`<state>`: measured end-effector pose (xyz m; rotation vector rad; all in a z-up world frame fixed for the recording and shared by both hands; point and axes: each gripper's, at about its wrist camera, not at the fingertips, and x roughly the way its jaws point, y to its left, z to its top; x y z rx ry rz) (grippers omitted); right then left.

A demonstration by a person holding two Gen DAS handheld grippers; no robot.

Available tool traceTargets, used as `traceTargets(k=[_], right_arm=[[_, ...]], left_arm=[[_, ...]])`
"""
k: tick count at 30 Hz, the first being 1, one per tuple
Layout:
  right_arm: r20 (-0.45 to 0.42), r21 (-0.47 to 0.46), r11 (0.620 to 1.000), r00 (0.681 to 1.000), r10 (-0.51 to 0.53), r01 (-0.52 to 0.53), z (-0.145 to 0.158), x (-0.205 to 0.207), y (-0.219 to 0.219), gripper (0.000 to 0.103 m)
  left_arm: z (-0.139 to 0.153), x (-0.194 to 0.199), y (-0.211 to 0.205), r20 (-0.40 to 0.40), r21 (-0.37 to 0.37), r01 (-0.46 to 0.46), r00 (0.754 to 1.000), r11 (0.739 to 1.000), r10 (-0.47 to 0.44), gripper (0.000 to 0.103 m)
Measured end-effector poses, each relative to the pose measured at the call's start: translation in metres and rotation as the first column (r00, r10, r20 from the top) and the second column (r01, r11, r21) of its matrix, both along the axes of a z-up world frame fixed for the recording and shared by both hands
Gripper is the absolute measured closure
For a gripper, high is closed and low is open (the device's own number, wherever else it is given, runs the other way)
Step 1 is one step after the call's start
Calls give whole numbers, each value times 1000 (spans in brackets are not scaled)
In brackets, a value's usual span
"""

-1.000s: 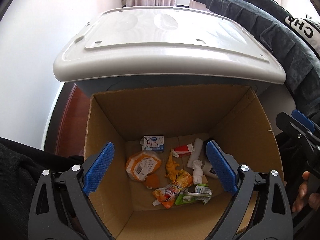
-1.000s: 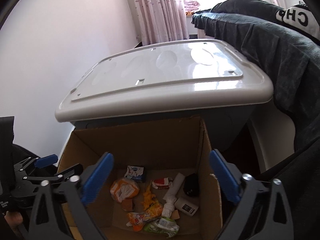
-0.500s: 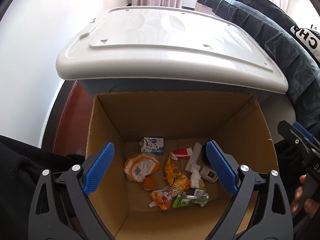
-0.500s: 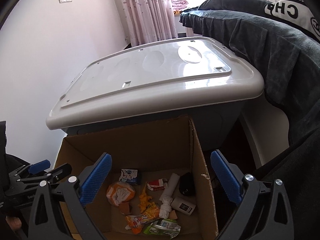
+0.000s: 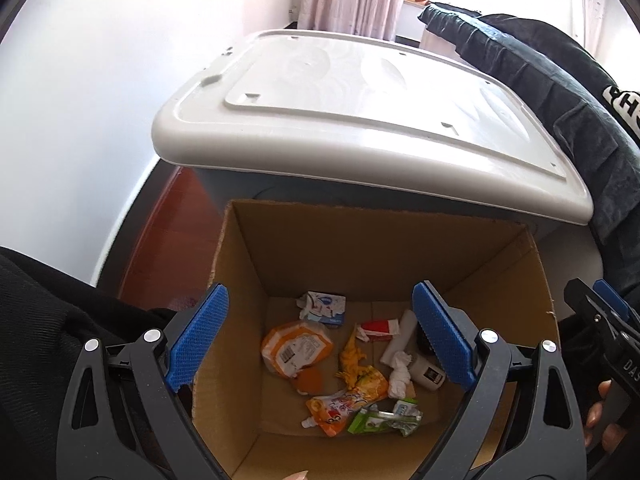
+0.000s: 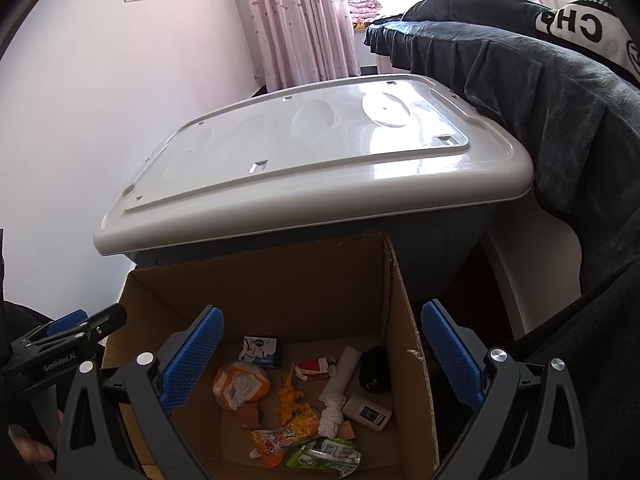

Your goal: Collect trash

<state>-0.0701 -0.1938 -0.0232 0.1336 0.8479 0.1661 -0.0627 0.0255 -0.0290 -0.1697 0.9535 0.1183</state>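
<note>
An open cardboard box (image 5: 320, 248) (image 6: 248, 288) stands on the floor with several pieces of trash on its bottom: an orange wrapper (image 5: 296, 348) (image 6: 240, 384), a blue-white carton (image 5: 324, 306), an orange pouch (image 5: 344, 404) (image 6: 280, 436), a green wrapper (image 5: 384, 422) (image 6: 324, 454), white tissue (image 5: 398, 372) and a small white bottle (image 6: 366, 410). My left gripper (image 5: 320, 338) hangs above the box, open and empty. My right gripper (image 6: 320, 356) is also open and empty above the box's right side.
A grey bin with a white lid (image 5: 360, 92) (image 6: 312, 160) stands right behind the box. Dark clothing (image 5: 560, 92) (image 6: 540, 92) lies draped at the right. A white wall (image 5: 80, 100) is at the left, with red-brown floor (image 5: 160, 220) beside the box.
Both grippers have drawn back and up from the box, so the box and trash look smaller and lower. Both stay open and empty.
</note>
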Motion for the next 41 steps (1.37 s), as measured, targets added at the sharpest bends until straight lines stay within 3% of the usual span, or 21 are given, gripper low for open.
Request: traceTargets(k=[16,23,29,41], right_arm=[[-5,-13,1000,1000,4,-4,-1,2,0,5],[-18,-17,1000,1000,5,-5,-3,4,0,5],[-30,-17,1000,1000,5,-6,-5,6,-1,5],[-24,-16,1000,1000,-9,9,-5,5,-3,5]], left_arm=[[-3,2,2,-23,-46,34,999,998,-35,11],[-2,0,-7,-51,111,1,999,994,5,7],[5,-3,-16,-12,148,38,999,988,-37,7],[2,-1,-18,-32,133,75,997,988,-72,7]])
